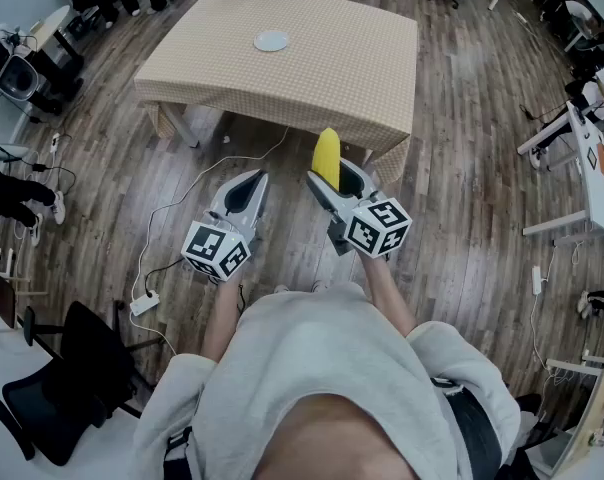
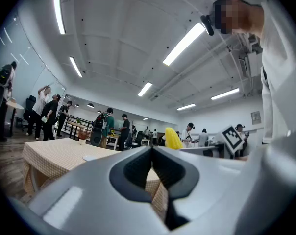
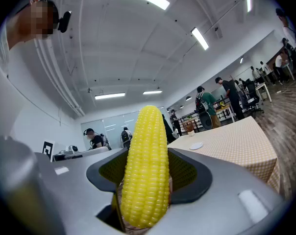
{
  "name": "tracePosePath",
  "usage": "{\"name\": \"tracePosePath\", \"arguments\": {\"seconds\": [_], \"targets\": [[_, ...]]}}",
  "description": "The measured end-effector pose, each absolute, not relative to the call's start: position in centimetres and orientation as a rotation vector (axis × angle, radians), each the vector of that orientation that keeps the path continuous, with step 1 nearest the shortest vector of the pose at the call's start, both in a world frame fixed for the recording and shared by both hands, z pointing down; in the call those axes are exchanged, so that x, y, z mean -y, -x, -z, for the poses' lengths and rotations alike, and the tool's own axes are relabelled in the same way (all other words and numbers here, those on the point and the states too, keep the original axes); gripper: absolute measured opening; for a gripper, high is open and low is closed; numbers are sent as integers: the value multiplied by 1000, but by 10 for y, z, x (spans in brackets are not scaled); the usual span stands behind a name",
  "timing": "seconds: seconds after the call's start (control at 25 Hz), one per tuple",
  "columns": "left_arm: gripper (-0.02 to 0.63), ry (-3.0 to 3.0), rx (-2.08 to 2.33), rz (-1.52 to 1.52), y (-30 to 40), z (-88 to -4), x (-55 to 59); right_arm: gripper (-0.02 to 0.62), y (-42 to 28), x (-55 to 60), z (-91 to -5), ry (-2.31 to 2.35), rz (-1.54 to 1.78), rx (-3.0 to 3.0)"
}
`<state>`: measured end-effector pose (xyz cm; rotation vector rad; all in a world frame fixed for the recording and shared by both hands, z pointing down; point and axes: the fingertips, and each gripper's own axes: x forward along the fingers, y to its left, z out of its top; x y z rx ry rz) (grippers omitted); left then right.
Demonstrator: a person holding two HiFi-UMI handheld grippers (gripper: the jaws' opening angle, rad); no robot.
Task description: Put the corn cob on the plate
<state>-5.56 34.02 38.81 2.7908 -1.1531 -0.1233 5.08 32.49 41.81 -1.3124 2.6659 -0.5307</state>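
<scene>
My right gripper (image 1: 334, 174) (image 3: 147, 180) is shut on a yellow corn cob (image 1: 326, 157) (image 3: 147, 165), which stands upright between its jaws and sticks out above them. A small white plate (image 1: 271, 40) (image 3: 196, 145) (image 2: 91, 157) lies on the far table (image 1: 292, 63), well ahead of both grippers. Left of the right one, my left gripper (image 1: 244, 192) (image 2: 152, 168) is held level with its jaws shut together on nothing. The corn cob (image 2: 173, 138) also peeks up in the left gripper view.
The table (image 3: 226, 143) with a checked beige cloth stands on a wood floor (image 1: 462, 168). Cables and a power strip (image 1: 145, 302) lie on the floor at left, by a black chair (image 1: 67, 383). Desks stand at right, and several people stand beyond the table.
</scene>
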Motion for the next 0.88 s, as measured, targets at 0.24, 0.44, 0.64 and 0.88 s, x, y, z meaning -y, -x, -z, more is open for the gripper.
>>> {"name": "tracePosePath", "arguments": {"seconds": [0.24, 0.44, 0.64, 0.88], "targets": [[8, -2803, 1155, 137, 47, -385, -335, 258, -52, -319, -411, 1266, 503, -2686], [8, -2794, 1168, 135, 37, -387, -337, 258, -60, -321, -411, 1248, 502, -2687], [8, -2783, 1189, 137, 23, -388, -336, 258, -76, -323, -413, 1239, 498, -2690], [8, -2762, 1221, 123, -2, -392, -333, 258, -109, -323, -420, 1221, 525, -2682]]}}
